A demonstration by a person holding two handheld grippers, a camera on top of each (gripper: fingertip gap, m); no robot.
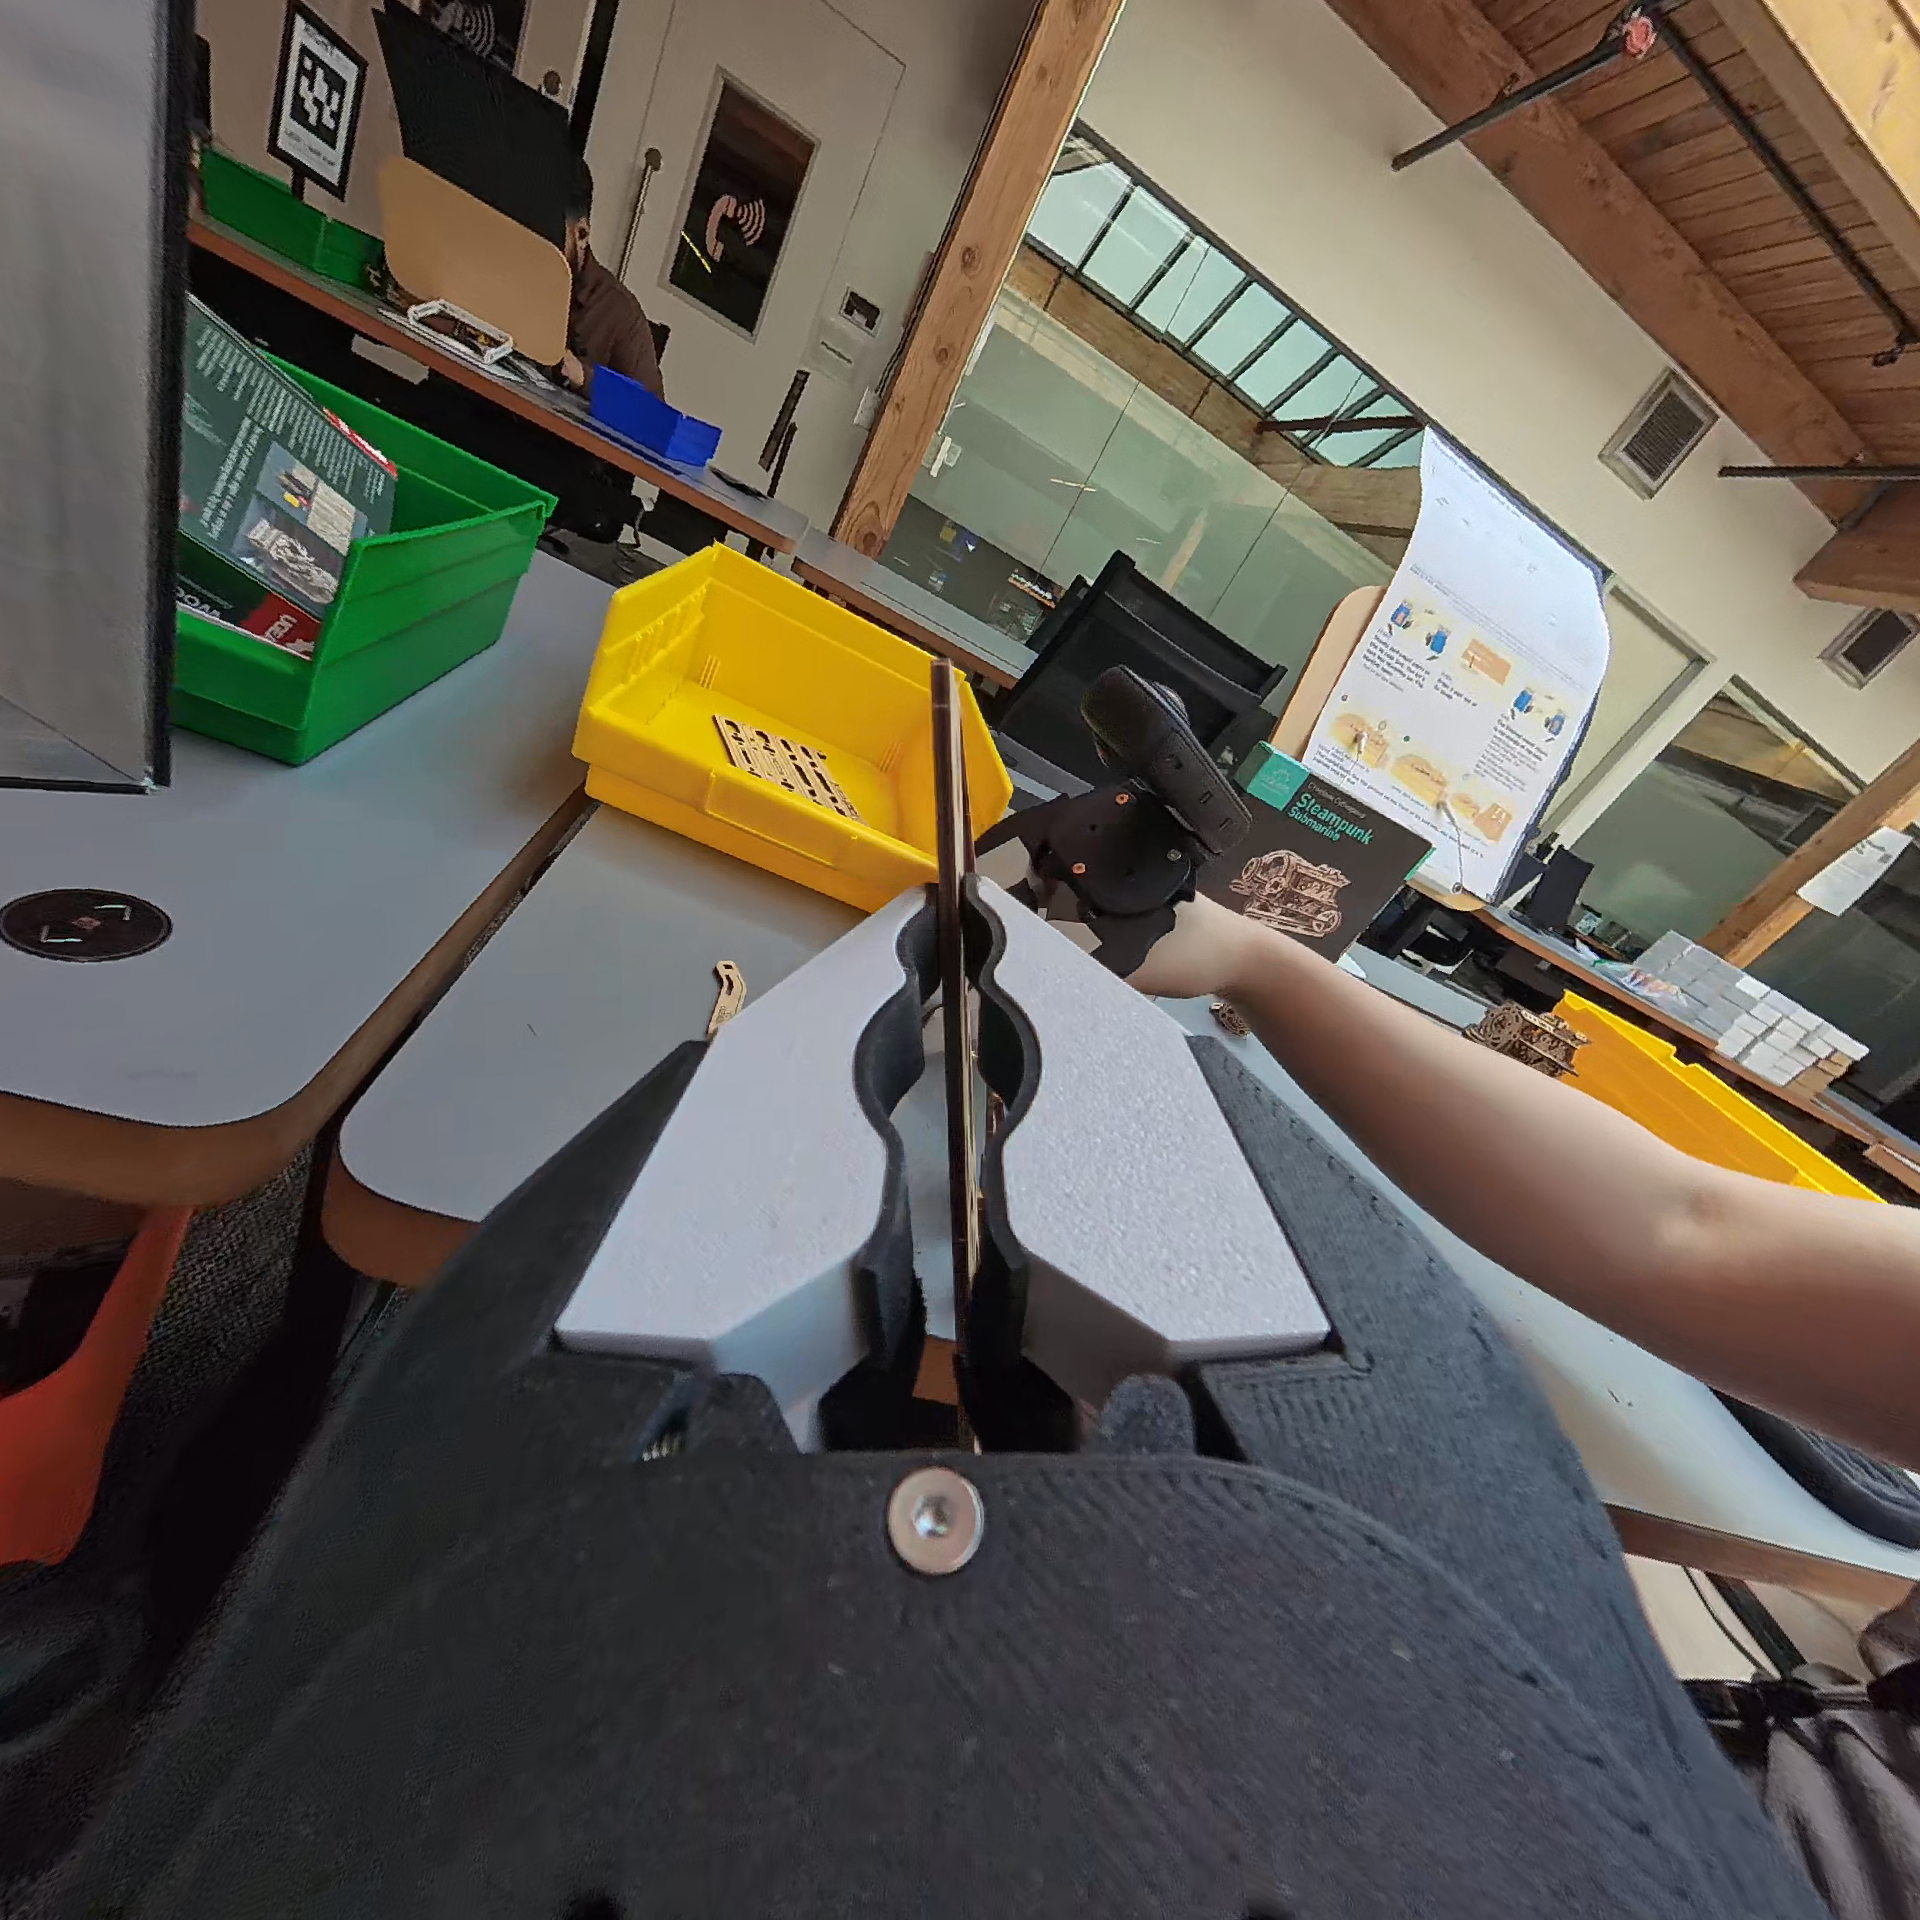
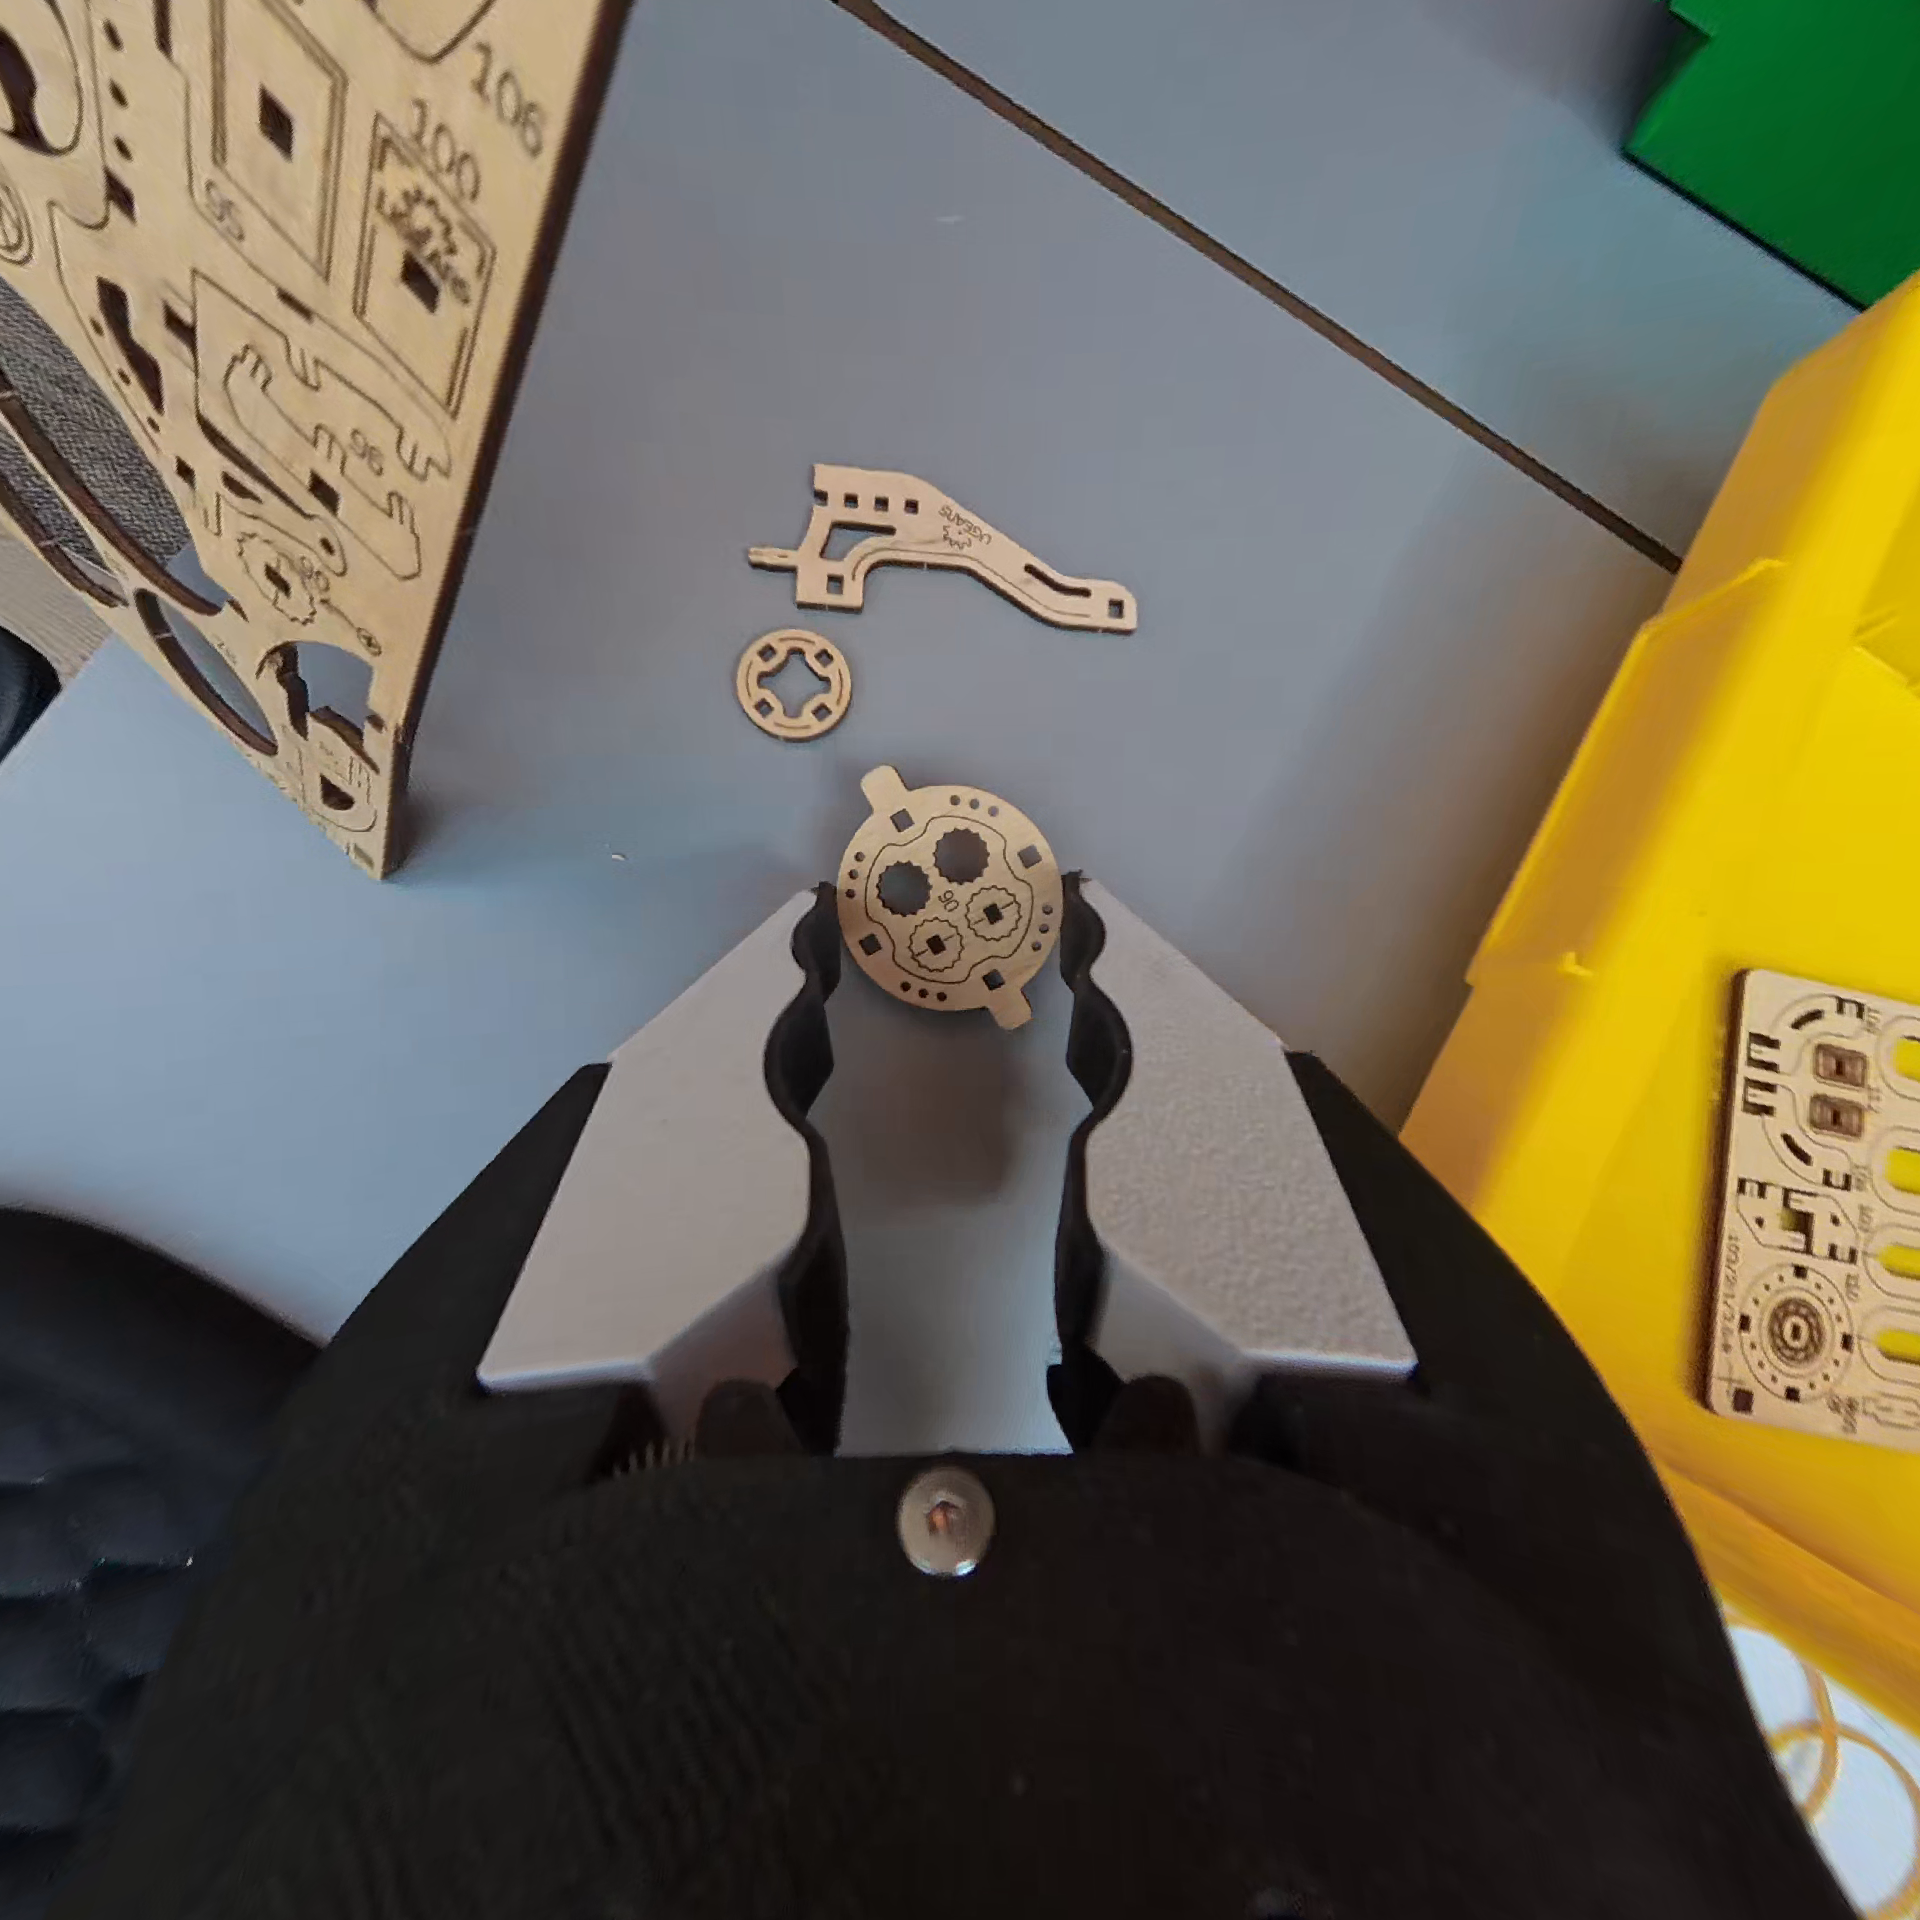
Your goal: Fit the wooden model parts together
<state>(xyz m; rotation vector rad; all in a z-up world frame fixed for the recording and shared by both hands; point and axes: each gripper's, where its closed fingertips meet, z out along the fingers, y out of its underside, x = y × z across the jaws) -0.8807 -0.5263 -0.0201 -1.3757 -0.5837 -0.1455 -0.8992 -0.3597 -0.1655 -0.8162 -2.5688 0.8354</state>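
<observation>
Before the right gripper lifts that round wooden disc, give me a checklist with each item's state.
1. Right gripper is around the round disc: ok, a finger on each side.
2. Firm hold on the disc: cannot tell; the pads sit at its edges, but contact is unclear.
3. Left gripper holds the wooden sheet: ok, shut on it, sheet upright and edge-on.
4. Small ring and curved arm piece clear of the fingers: ok, both lie apart on the table.
5. Yellow bin out of the way: ok, it stands off to the side.
</observation>
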